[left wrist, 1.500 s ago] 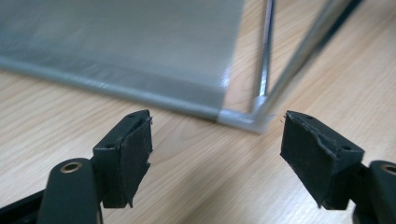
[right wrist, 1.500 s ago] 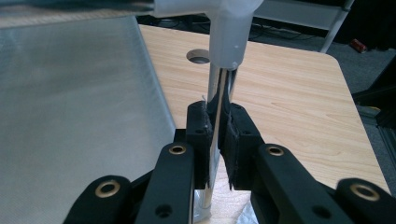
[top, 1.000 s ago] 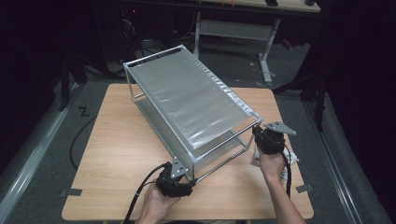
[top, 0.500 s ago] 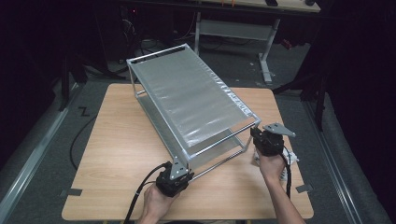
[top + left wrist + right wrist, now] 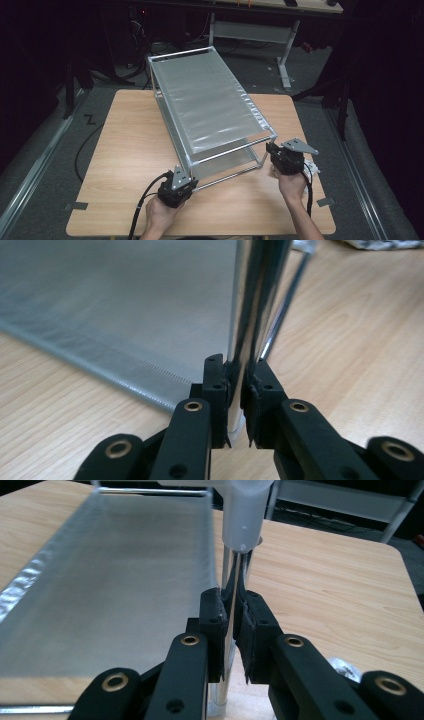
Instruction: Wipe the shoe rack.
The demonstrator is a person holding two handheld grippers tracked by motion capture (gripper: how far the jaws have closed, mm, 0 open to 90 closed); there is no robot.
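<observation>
Rack: I had the metal rack [image 5: 210, 107] standing on the tabletop [image 5: 115, 150], long and two-tiered, running from the far left corner toward the near right, silvery mesh on both shelves.

Left hand-held gripper: I saw the left hand-held gripper [image 5: 178, 186] at the rack's near left corner, low by the tabletop, its cable trailing off the near edge. In the left gripper view its jaws had just been closing, and they pinched the near left post [image 5: 240, 340] between the pads, the chrome tube rising straight up out of the left hand-held gripper [image 5: 238, 405].

Right hand-held gripper: I saw the right hand-held gripper [image 5: 280, 156] at the near right corner, just beside the rack's short end, grey plate on top. In the right gripper view its jaws were clamped on the near right post [image 5: 233, 595], the right hand-held gripper [image 5: 233, 640] biting below the white plastic sleeve [image 5: 244, 515] at the post's top.

Rack against the grippers: I had both near posts gripped, one per hand, so the rack's short end lay between the two hand-held grippers and the rest stretched away from them.

Lower shelf: I saw the lower shelf [image 5: 110, 315] spreading left of the left post, close above the wood.

Hands: I saw both hands near the tabletop's near edge, well apart.
</observation>
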